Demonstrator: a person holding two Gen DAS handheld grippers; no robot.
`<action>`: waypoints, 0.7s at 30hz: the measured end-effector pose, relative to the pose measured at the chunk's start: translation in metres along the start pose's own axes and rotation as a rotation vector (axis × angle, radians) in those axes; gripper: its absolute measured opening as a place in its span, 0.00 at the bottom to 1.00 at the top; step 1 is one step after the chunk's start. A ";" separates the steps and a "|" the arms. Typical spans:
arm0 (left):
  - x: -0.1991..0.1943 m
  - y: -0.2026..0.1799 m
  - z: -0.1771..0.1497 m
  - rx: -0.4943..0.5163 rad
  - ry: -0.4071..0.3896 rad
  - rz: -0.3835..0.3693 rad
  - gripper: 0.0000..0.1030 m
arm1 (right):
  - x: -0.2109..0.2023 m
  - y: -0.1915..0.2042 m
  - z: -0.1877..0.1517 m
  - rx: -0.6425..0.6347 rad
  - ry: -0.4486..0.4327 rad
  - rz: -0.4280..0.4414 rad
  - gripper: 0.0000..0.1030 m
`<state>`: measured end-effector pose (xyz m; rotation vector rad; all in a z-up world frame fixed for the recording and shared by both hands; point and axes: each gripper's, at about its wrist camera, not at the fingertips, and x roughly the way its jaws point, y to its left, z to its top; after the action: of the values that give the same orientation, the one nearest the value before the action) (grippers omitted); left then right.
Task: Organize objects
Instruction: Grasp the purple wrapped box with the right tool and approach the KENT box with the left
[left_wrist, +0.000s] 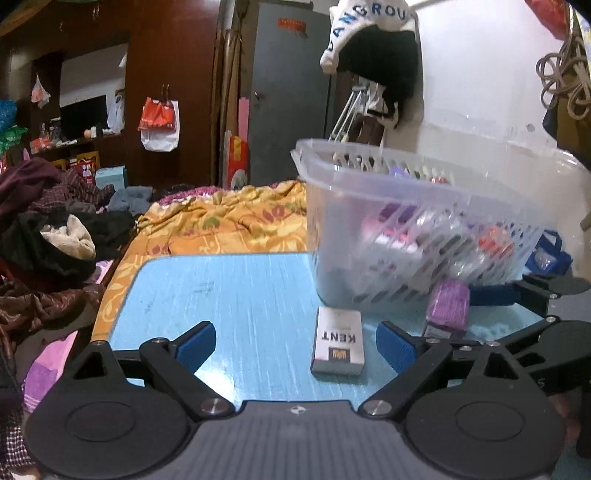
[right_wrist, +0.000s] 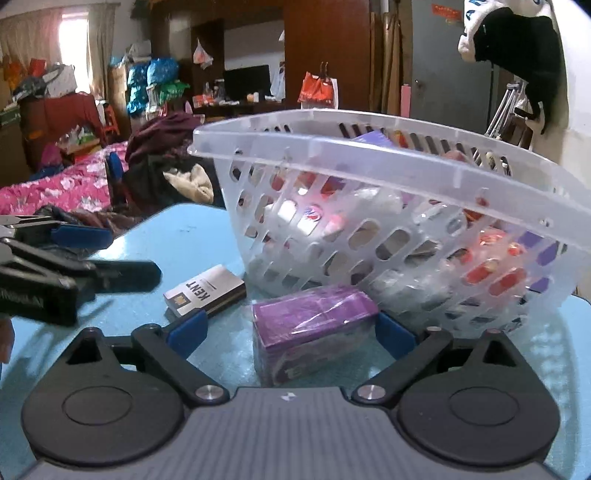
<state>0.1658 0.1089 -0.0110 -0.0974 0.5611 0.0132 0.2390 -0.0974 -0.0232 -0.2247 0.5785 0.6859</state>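
A white KENT box (left_wrist: 338, 341) lies flat on the blue table (left_wrist: 229, 295), between the jaws of my open left gripper (left_wrist: 295, 345) but nearer the right finger. It also shows in the right wrist view (right_wrist: 205, 291). A purple wrapped box (right_wrist: 314, 332) lies on the table between the open jaws of my right gripper (right_wrist: 291, 332); the pads stand beside it and a gap shows on the left side. It also shows in the left wrist view (left_wrist: 448, 306). A clear plastic basket (right_wrist: 369, 155) holding several packets stands just behind both boxes.
A bed with an orange patterned sheet (left_wrist: 221, 221) and a pile of dark clothes (left_wrist: 44, 229) lies beyond the table's far edge. A wall with a hanging cap (left_wrist: 376, 48) is behind the basket. My left gripper shows at the left of the right wrist view (right_wrist: 85, 258).
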 end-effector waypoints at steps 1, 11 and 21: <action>0.001 -0.001 -0.002 0.000 0.006 -0.002 0.93 | 0.000 0.001 0.001 -0.010 0.006 -0.005 0.91; 0.022 -0.027 -0.004 0.058 0.061 -0.007 0.92 | -0.041 -0.022 -0.020 0.029 -0.055 0.022 0.72; 0.036 -0.054 -0.006 0.103 0.108 0.038 0.45 | -0.092 -0.062 -0.045 0.093 -0.165 -0.005 0.72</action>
<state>0.1949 0.0538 -0.0303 0.0128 0.6701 0.0163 0.2030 -0.2106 -0.0068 -0.0818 0.4507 0.6643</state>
